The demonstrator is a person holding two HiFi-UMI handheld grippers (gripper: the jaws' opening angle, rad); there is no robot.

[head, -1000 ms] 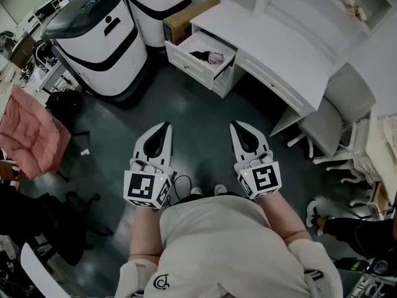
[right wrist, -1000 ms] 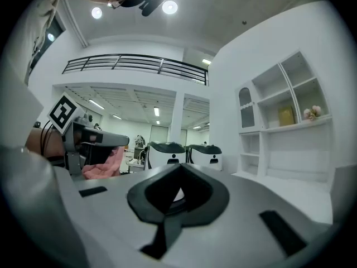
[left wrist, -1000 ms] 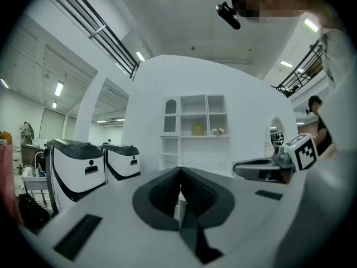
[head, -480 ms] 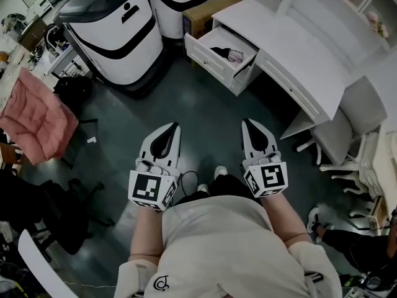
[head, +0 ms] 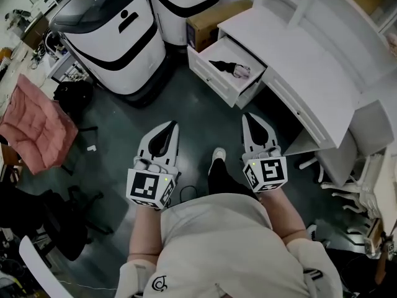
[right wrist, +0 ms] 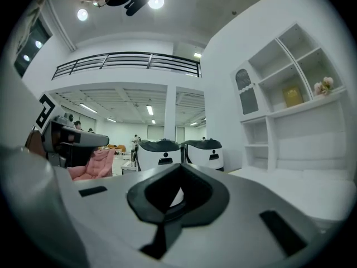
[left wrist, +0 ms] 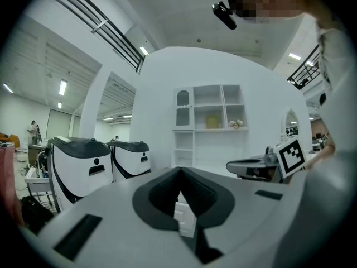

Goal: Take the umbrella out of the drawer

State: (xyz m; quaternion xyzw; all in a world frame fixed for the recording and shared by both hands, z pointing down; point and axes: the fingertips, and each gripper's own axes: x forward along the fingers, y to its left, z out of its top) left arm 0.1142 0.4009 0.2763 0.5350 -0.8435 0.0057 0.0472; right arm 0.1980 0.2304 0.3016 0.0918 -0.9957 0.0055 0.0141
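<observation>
A dark folded umbrella (head: 222,65) lies in the open white drawer (head: 213,83) at the left end of the white desk (head: 310,61). A pinkish item (head: 242,71) lies beside it in the drawer. My left gripper (head: 172,125) and right gripper (head: 249,116) are held side by side over the dark floor, pointing at the drawer and well short of it. Both are shut with nothing between the jaws. In the left gripper view the left gripper (left wrist: 180,170) shows its jaws meeting at the tip. The right gripper (right wrist: 179,166) looks the same in the right gripper view.
Two large white-and-black machines (head: 108,39) (head: 183,5) stand left of the drawer, with a cardboard box (head: 214,20) behind it. A pink padded chair (head: 34,129) and a black bag (head: 73,95) are at the left. A white chair (head: 347,160) stands under the desk's right part.
The person has stepped towards the desk, so the drawer now lies closer ahead of both grippers. Both grippers went forward together and stayed shut.
</observation>
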